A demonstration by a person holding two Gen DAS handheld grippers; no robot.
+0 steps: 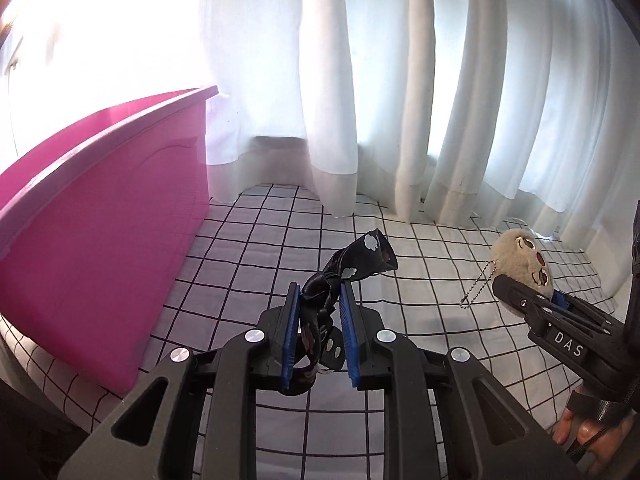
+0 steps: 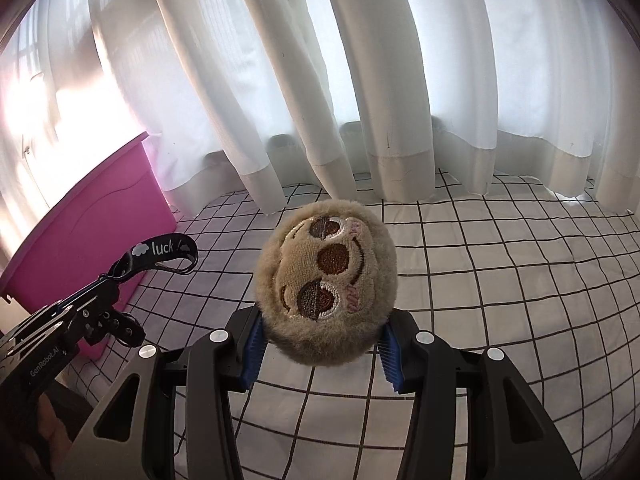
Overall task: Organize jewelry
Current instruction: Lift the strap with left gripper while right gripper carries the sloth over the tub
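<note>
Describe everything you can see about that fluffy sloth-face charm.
The plush charm is a round, tan, fuzzy ball with an embroidered sloth face: brown eye patches, brown nose, pink cheek marks. A silver ball chain hangs from it. The right gripper is shut on it between blue pads, holding it off the checked cloth with the face turned sideways.

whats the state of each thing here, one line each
left claw: shut on the black strap
black strap: held off the cloth, its loop end sticking out free
right claw: shut on the plush keychain
plush keychain: lifted, face sideways, ball chain dangling
pink bin: upright on the checked cloth, no lid seen, contents hidden
white curtain: drawn, hem on the cloth
</note>
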